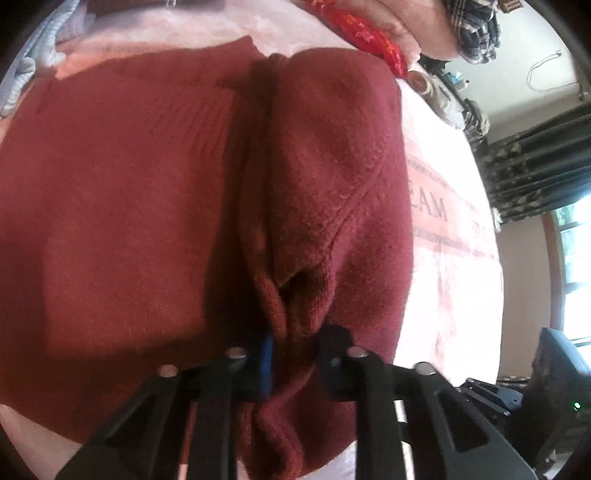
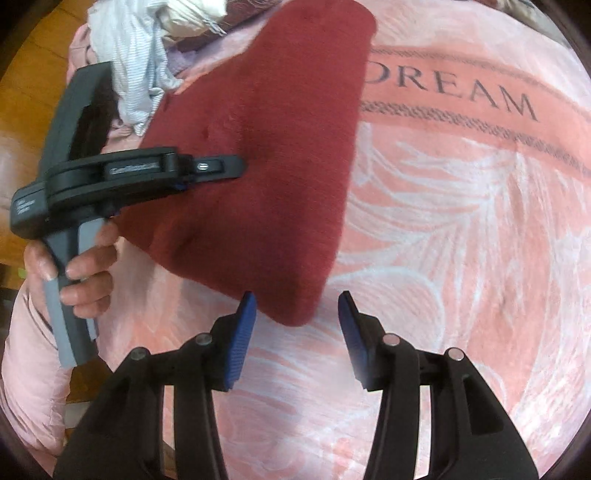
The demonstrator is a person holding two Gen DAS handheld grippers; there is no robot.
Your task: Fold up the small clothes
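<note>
A dark red knit garment [image 1: 129, 221] lies on a pink blanket. In the left wrist view my left gripper [image 1: 295, 354] is shut on a bunched fold of the garment, with cloth pinched between the fingers and one flap lifted over the rest. In the right wrist view the same garment [image 2: 266, 155] lies partly folded, its near corner pointing toward my right gripper [image 2: 297, 314]. The right gripper is open and empty, just short of that corner. The left gripper's body [image 2: 129, 177] shows at the garment's left edge, held by a hand.
The pink blanket [image 2: 461, 258] with white leaf print and the word DREAM covers the bed. A pile of other clothes [image 2: 133, 55] lies at the far left; a red patterned cloth [image 1: 369, 33] and a plaid one lie at the far edge. A window and curtains stand to the right.
</note>
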